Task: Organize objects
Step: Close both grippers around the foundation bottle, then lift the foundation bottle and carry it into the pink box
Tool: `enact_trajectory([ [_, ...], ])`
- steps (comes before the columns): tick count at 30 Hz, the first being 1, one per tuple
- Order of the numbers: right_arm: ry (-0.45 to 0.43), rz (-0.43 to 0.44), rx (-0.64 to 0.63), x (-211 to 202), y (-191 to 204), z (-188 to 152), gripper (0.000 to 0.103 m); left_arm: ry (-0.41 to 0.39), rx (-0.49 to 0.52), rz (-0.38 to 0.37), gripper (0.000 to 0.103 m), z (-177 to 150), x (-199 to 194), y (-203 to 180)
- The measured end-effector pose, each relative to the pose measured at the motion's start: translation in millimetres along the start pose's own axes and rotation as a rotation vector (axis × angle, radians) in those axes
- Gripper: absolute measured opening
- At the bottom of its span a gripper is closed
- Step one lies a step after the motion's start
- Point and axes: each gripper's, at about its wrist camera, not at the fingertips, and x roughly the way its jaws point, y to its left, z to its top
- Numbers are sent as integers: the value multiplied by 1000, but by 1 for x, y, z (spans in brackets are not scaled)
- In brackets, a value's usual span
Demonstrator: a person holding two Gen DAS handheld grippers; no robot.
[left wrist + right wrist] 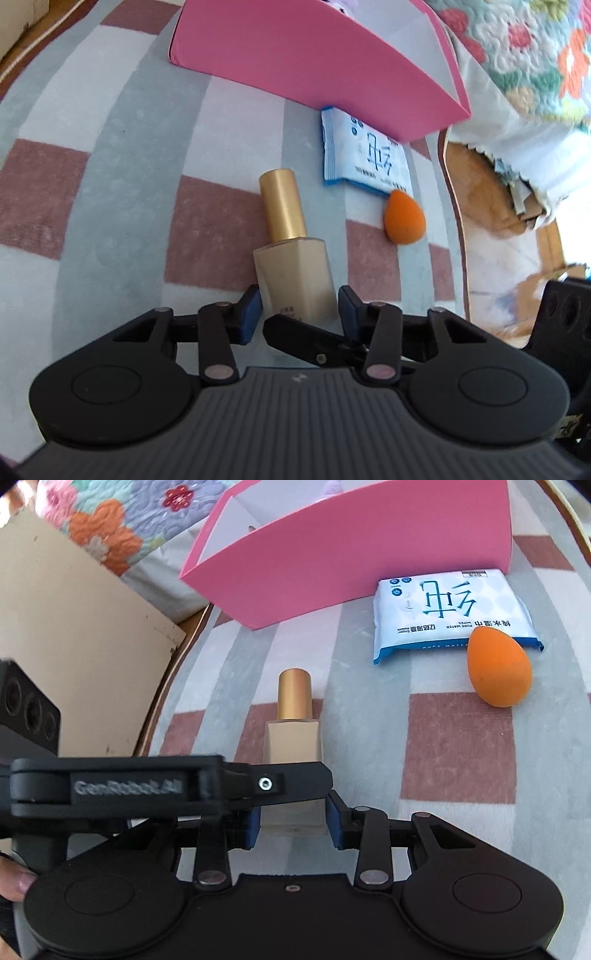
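- The foundation bottle (294,746) lies on the checked cloth (461,753), long axis running away, gold cap (294,694) pointing at the far pink box (354,550).
- The right gripper (293,821) clamps its base; the left gripper (300,314) also squeezes the bottle.
- A wipes pack (450,609) and an orange sponge (498,668) lie far right.
- A floral quilt (110,528) lies beyond.

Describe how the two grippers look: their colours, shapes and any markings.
Both grippers are black, with two round discs, thin link bars with silver pins, and blue pads on the fingertips. The left gripper has a grey ribbed body. Its side, in the right wrist view, bears pale "GenRobot.AI" lettering. The right gripper has a smooth black body.
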Motion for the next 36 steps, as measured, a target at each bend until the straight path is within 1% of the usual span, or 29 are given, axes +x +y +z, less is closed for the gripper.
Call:
enact_trajectory([
  [3,15,12,1,-5,4,-5,41,0,18,5,41,-8,-11,-3],
  [6,24,20,-19,-17,12,-9,41,7,9,-6,41,-14,-26,-5],
  [9,34,28,-35,-33,22,-13,41,26,10,-19,40,-19,-43,-11],
  [12,35,47,-24,-52,28,-15,41,41,25,-37,40,-23,-62,-20],
  [16,7,60,-24,-84,38,-13,41,32,61,-64,40,-22,-88,-41],
  [20,-53,53,-53,-119,51,-1,41,-4,124,-69,40,-13,-115,-72],
  [25,-120,61,-98,-155,69,30,41,-53,198,-40,40,14,-153,-112],
  [29,-177,82,-129,-171,84,65,41,-102,221,-15,40,46,-178,-131],
  [33,-227,78,-164,-170,98,100,41,-140,215,0,41,85,-188,-134],
  [34,-232,76,-167,-167,101,109,41,-142,215,7,41,95,-187,-134],
  [36,-227,80,-155,-154,101,130,41,-144,183,28,42,115,-180,-129],
])
